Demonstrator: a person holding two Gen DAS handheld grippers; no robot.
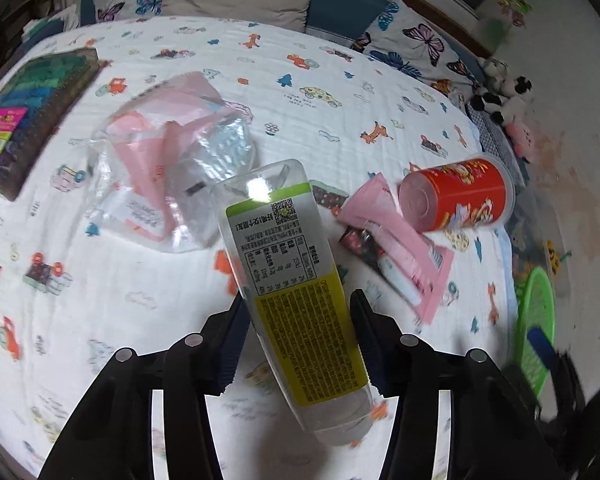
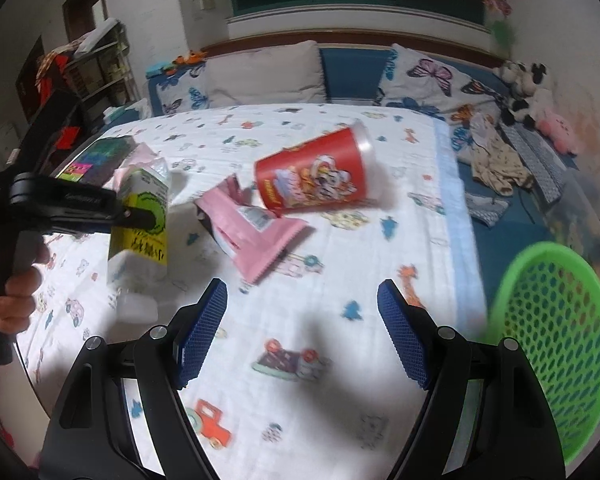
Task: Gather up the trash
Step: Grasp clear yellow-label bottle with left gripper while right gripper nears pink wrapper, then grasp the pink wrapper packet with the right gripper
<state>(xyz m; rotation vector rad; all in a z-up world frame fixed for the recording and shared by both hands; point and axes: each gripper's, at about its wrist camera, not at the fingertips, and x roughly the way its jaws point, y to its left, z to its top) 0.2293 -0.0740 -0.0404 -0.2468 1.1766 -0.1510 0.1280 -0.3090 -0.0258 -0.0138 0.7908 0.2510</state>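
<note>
My left gripper [image 1: 298,312] is shut on a clear plastic bottle [image 1: 292,280] with a green-yellow label and holds it above the bed. The right wrist view shows the same bottle [image 2: 140,224] in the left gripper [image 2: 140,216] at the left. A red snack canister [image 1: 458,196] [image 2: 314,174] lies on its side on the bed, touching pink wrappers [image 1: 400,248] [image 2: 256,236]. A crumpled clear and pink plastic bag [image 1: 168,160] lies to the left. My right gripper [image 2: 302,312] is open and empty over the bed. A green mesh basket [image 2: 556,340] [image 1: 534,316] stands at the right.
A white cartoon-print sheet [image 2: 340,360] covers the bed. A dark boxed item [image 1: 32,120] lies at the left edge. Butterfly pillows [image 2: 428,76], plush toys [image 2: 528,84] and loose clothes [image 2: 496,160] are at the back and right.
</note>
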